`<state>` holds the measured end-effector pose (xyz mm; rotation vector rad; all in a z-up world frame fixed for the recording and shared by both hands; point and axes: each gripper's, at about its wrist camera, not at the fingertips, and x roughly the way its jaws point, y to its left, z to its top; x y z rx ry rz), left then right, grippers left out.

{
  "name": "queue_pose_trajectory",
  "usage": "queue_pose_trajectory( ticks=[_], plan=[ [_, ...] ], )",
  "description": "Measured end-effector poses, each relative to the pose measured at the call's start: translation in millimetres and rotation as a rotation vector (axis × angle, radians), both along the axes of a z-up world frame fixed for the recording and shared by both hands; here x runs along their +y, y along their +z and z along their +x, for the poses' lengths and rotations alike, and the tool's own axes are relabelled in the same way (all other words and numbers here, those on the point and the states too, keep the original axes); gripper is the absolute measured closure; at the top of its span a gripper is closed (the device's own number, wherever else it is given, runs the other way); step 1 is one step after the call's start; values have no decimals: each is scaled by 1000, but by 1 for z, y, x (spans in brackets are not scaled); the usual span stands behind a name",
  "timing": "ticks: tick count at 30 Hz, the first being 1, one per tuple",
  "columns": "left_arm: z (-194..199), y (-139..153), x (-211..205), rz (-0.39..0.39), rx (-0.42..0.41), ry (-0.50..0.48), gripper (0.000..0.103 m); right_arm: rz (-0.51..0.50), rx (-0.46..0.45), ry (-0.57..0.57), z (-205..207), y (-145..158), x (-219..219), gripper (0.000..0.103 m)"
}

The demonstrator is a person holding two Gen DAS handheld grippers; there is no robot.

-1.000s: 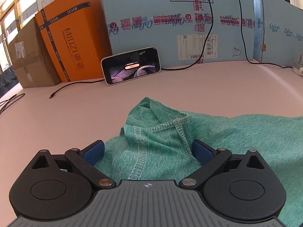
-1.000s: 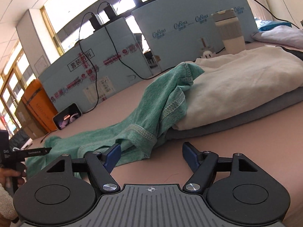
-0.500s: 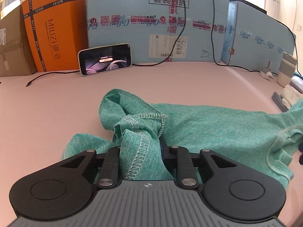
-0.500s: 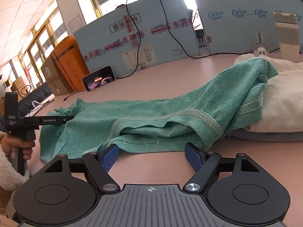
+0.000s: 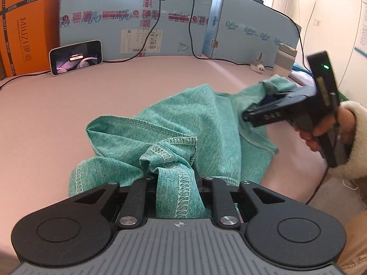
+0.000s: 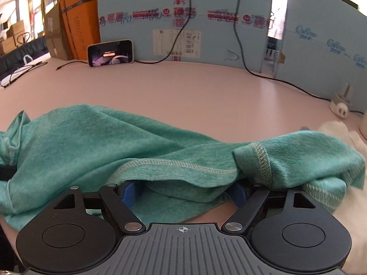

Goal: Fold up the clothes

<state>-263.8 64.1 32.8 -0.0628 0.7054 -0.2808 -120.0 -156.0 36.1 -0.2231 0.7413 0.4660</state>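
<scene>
One green garment (image 5: 188,123); two tongs: left (image 5: 177,181) clamped, right (image 6: 183,190) opening.

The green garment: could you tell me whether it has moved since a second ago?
Yes: the green garment has slid off the white clothes, leftward toward the phone.

One green garment (image 5: 183,123) lies mid-frame on one pink table (image 5: 114,96), with two grippers on it: the left gripper (image 5: 176,183) at bottom centre and the right gripper (image 5: 263,105) at right. Along the top stand one orange box (image 5: 23,34), two light-blue boxes (image 5: 128,23), and one phone (image 5: 75,57) at upper left. One tumbler (image 5: 285,59) and one white plug (image 5: 258,65) sit at upper right.
</scene>
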Motion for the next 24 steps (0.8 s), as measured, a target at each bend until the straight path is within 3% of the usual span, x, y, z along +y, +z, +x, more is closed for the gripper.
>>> queue_pose_trajectory(
  ticks=[9,24],
  plan=[
    [-10,-3,-13,-84,16,-74,87,3,43,120,50,-3,68,19],
    [9,-2,-8,-132,26,-14,87,21,21,431,42,-10,167,19]
  ],
)
